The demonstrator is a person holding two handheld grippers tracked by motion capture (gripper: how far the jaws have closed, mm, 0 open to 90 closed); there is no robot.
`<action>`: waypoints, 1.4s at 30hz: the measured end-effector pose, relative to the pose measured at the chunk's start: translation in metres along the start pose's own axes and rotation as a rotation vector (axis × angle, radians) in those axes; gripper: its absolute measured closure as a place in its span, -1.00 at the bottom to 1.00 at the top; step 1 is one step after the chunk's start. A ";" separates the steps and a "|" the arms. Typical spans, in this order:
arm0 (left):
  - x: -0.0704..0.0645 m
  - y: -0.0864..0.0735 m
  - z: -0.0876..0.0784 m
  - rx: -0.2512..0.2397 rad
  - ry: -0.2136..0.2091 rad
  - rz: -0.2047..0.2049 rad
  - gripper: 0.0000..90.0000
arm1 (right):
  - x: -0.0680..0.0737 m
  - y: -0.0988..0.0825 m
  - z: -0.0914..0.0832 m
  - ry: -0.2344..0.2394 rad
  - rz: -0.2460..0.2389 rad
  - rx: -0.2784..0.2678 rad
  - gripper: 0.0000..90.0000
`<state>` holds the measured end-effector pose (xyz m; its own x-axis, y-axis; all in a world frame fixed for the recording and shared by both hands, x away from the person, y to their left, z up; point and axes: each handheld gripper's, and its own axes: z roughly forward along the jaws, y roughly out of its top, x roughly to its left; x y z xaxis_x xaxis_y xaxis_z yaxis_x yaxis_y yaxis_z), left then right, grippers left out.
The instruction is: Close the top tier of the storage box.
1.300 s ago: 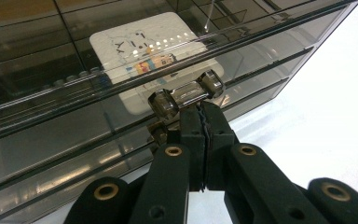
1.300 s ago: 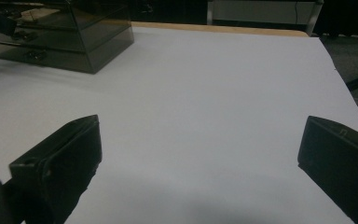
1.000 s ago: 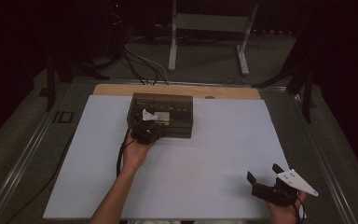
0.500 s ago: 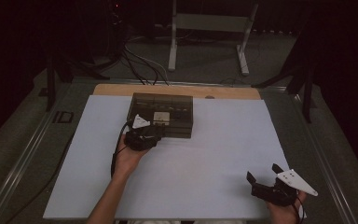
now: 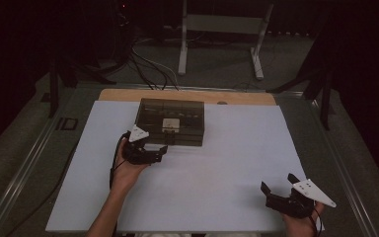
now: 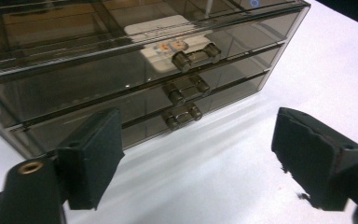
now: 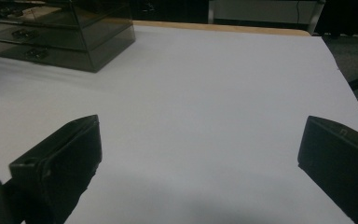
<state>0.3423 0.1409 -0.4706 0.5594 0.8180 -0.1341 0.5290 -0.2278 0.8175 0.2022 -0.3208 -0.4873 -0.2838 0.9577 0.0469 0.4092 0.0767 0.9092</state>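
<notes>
Tongs first: the left tongs (image 5: 162,149) sit just in front of the drawer box, near its left front corner, jaws spread wide with nothing between them; they have just been opening, and the pads press on nothing. From the left gripper view the left tongs (image 6: 200,163) frame bare white sheet, the box close beyond them. The right tongs (image 5: 278,189) rest low at the near right corner of the counter, well apart from the box, also released and empty; the right gripper view shows the right tongs (image 7: 200,154) standing wide over plain white surface.

Working down by size: the counter (image 5: 217,168) is covered by a white sheet, with a wooden strip along its far edge. On it, toward the far side and a little left of centre, stands the drawer box (image 5: 170,121), a smoky see-through chest with three shallow drawers stacked one above another. All three look pushed in, fronts flush. Each drawer carries a small bar handle at its middle; the top handle (image 6: 196,57) sits above the middle one (image 6: 185,89) and the bottom one (image 6: 182,115). Inside the top drawer lies a white card (image 6: 165,32), flat, with small print I cannot read.
</notes>
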 end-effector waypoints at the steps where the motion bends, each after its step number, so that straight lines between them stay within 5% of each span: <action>1: 0.001 -0.001 -0.001 -0.003 0.003 -0.001 -0.64 | 0.000 0.000 0.000 0.000 -0.001 0.000 -1.00; 6: 0.003 -0.003 -0.005 0.006 0.010 -0.004 -0.94 | 0.000 0.000 0.000 0.000 -0.001 0.000 -1.00; 28: 0.022 -0.026 -0.038 -0.070 0.054 -0.029 -0.98 | 0.001 0.000 0.001 0.001 -0.001 0.002 -1.00; 42: 0.017 -0.040 -0.054 -0.081 0.046 0.027 -0.98 | 0.001 0.000 0.000 0.002 -0.001 -0.003 -1.00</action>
<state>0.2957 0.1924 -0.4754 0.5420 0.8358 -0.0876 0.4600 -0.2078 0.8633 0.2018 -0.3197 -0.4870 -0.2855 0.9572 0.0471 0.4063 0.0764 0.9106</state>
